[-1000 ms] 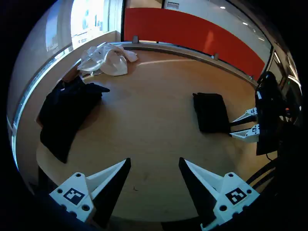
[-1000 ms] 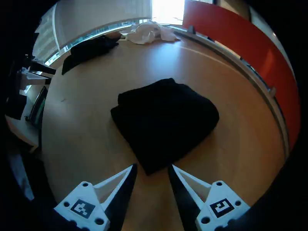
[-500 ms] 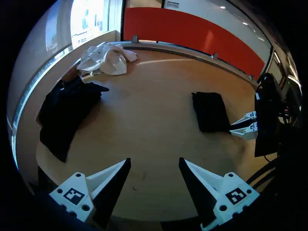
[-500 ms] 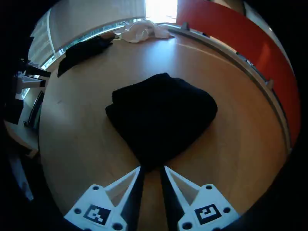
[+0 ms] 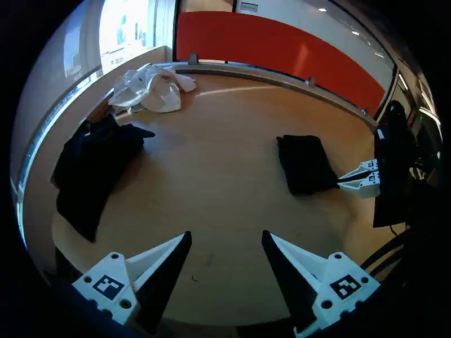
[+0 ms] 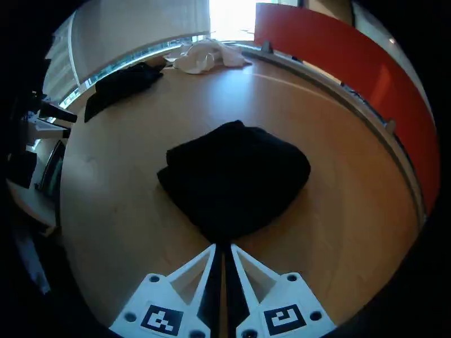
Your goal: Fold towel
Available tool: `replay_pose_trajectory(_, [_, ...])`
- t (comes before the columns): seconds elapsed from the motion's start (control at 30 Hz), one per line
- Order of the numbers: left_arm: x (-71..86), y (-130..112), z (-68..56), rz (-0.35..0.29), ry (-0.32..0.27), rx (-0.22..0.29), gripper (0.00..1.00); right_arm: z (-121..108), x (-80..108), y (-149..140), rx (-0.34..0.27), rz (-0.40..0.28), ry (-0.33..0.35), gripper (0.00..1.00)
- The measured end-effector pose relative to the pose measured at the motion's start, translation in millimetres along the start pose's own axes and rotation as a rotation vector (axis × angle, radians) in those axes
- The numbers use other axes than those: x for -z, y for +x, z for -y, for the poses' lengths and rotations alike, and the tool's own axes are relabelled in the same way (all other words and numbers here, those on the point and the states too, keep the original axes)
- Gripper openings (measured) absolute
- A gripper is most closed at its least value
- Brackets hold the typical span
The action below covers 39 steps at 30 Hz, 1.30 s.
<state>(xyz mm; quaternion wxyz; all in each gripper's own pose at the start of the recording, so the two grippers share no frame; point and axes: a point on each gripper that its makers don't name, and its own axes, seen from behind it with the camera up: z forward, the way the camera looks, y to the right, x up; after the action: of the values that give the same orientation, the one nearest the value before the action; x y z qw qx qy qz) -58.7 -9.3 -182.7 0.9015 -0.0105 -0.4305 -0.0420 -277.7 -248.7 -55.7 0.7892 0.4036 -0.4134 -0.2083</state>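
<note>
A pale wooden table [image 5: 225, 169] is seen from just above its near edge. At the bottom, the left gripper [image 5: 225, 253] is shown with its two white, black-faced fingers spread wide apart above bare wood, with nothing held between them. A folded black towel [image 5: 303, 163] is laid flat to the right of centre. The right gripper [image 5: 343, 181] is seen at the far right, its fingers drawn together on the towel's nearest corner. A loose black cloth [image 5: 93, 169] is heaped at the table's left edge, and a crumpled white cloth [image 5: 149, 90] is piled beyond it. A red wall panel [image 5: 282, 48] is seen behind the table, and a bright window [image 5: 121, 34] at upper left.
</note>
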Motion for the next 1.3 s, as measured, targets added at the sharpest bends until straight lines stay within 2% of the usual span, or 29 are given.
replay_pose_trajectory(0.5, [5.6,32,-8.0,-0.065,-0.029,-0.028,0.92,-25,52.4,91,0.023,-0.156,-0.060,0.03])
replay_pose_trajectory(0.7, [8.4,45,-10.3,-0.087,-0.040,-0.041,0.92,-35,77.7,115,0.019,-0.198,-0.094,0.03])
replay_pose_trajectory(1.0, [6.1,59,-24.8,-0.098,-0.075,-0.056,0.92,-68,118.3,113,-0.037,-0.223,-0.143,0.03])
replay_pose_trajectory(1.3, [-0.4,65,-44.3,-0.091,-0.096,-0.085,0.92,-118,160.3,83,-0.074,-0.221,-0.209,0.03])
